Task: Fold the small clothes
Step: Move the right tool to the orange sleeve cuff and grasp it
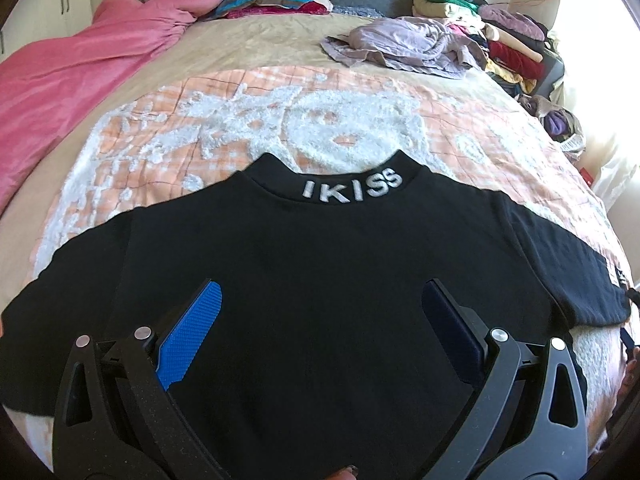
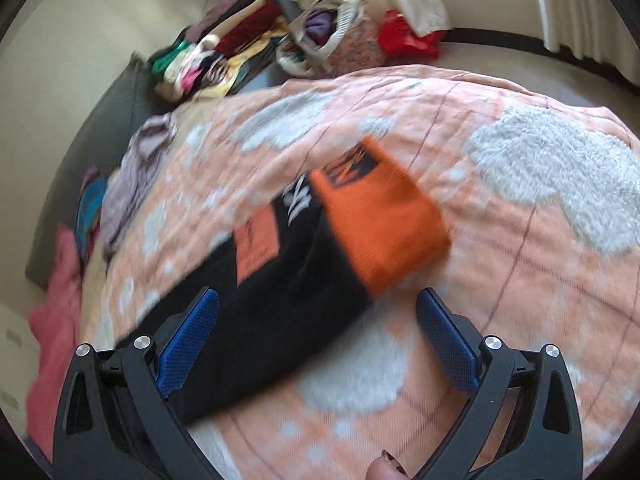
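Note:
A black short-sleeved top (image 1: 320,264) lies spread flat on the orange and white blanket (image 1: 248,112), its collar with white "IKISS" lettering (image 1: 352,190) pointing away from me. My left gripper (image 1: 320,300) hovers open over the middle of the top, nothing between its blue pads. In the blurred right wrist view, one black sleeve (image 2: 272,300) of the top ends in an orange cuff (image 2: 380,216) with orange patches. My right gripper (image 2: 318,312) is open above that sleeve, holding nothing.
A pink quilt (image 1: 80,64) covers the bed's left side. A crumpled lilac garment (image 1: 400,44) lies at the far right of the bed, beside stacked folded clothes (image 1: 480,28). A basket of clothes (image 2: 332,40) and a red bag (image 2: 404,38) stand beyond the bed.

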### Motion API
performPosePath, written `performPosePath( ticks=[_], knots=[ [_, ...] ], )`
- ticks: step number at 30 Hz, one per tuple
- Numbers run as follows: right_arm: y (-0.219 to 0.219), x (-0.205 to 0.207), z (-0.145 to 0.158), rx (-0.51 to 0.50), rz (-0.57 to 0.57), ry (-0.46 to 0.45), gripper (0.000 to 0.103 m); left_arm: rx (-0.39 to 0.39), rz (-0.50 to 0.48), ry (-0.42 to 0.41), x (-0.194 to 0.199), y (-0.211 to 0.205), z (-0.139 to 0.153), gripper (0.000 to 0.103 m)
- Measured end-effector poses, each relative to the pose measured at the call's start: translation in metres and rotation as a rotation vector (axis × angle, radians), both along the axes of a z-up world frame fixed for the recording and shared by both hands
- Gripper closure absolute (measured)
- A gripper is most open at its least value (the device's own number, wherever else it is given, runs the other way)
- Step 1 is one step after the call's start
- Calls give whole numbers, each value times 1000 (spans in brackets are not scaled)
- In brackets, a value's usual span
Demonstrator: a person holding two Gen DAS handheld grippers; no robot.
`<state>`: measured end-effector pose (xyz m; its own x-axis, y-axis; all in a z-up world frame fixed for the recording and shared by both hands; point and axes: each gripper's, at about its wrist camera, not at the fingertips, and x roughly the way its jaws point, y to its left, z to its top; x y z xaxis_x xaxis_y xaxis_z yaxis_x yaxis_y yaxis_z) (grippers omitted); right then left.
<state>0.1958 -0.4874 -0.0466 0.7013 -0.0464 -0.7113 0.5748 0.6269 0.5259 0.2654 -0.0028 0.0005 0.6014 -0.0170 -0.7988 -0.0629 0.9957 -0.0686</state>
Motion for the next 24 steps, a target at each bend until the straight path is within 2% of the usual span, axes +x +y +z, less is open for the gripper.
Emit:
performPosePath(
  ticks=[1, 3, 5, 6, 8, 10, 17, 24],
  knots=[
    [-2, 2, 0, 1, -11, -5, 6, -5, 3, -2, 1, 2, -1, 9],
    [-10, 6, 0, -4, -54, -13, 16, -25, 6, -3, 1, 9, -3, 9],
    [-14, 6, 0, -15, -97, -27, 41, -52, -1, -3, 0, 14, -6, 9],
    [-15, 6, -1, -9, -114, -37, 46, -60, -10, 2, 0, 15, -7, 9],
    [-18, 5, -1, 1, -127, -54, 70, -58, -35, 12, -1, 15, -11, 9],
    [-18, 2, 3, 10, -118, -100, 80, -53, -38, 7, -1, 16, -11, 9],
    [11, -1, 45, -64, -45, -191, 85, -128, -53, -31, -3, 23, 5, 9],
    [73, 12, 95, -124, 124, -264, 88, -173, -47, -55, -10, 32, 21, 9]
  ],
)
